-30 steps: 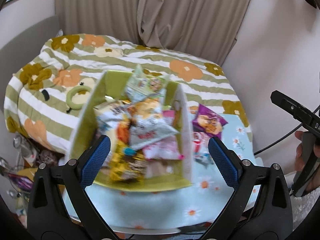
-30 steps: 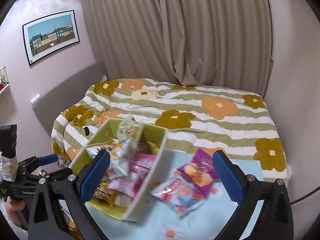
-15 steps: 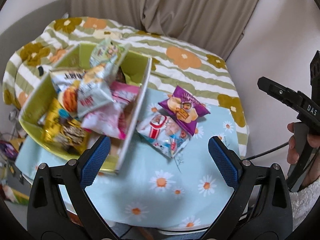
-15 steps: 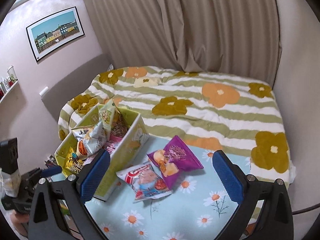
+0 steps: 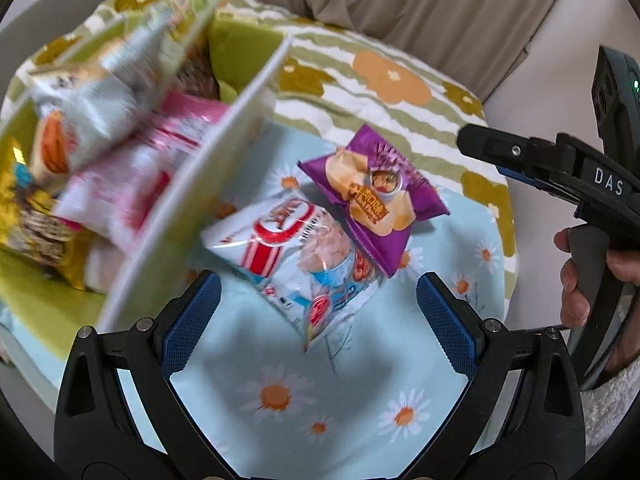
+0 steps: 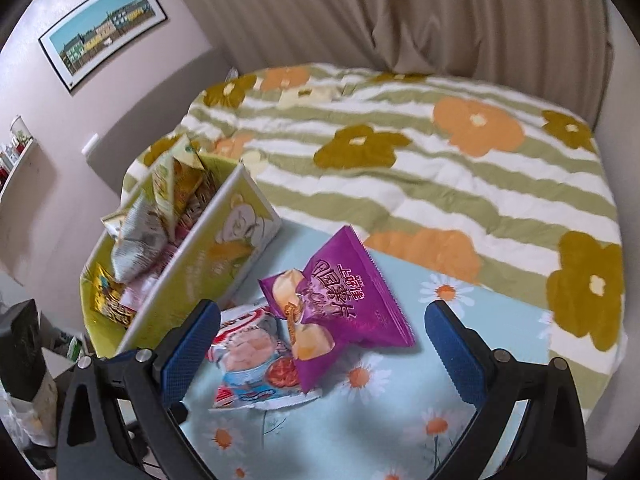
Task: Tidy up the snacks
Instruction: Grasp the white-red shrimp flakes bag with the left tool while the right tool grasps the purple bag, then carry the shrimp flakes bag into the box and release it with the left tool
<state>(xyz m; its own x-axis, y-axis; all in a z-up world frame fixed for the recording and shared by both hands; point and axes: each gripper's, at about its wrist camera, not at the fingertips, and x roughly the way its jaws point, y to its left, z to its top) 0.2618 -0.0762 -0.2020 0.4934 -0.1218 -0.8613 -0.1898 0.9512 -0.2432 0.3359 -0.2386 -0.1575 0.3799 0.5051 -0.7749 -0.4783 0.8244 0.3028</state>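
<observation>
While the flowered bed (image 6: 460,168) is filling the background behind it, the counter (image 5: 360,364) with its daisy-print cloth is carrying everything else. Sitting along the counter's left edge, the green-lined snack box (image 6: 208,264) is holding a heap of packets. Just beside the box's right wall, toward the counter's middle, the white-and-red snack bag (image 5: 296,256) is lying flat, and the purple chip bag (image 6: 340,300) is overlapping its far right corner. The left gripper (image 5: 318,312) is hovering over the counter's near edge with its jaws spread wide and gripping nothing; the right gripper (image 6: 322,346) is hanging over both loose bags, jaws likewise wide apart and empty.
</observation>
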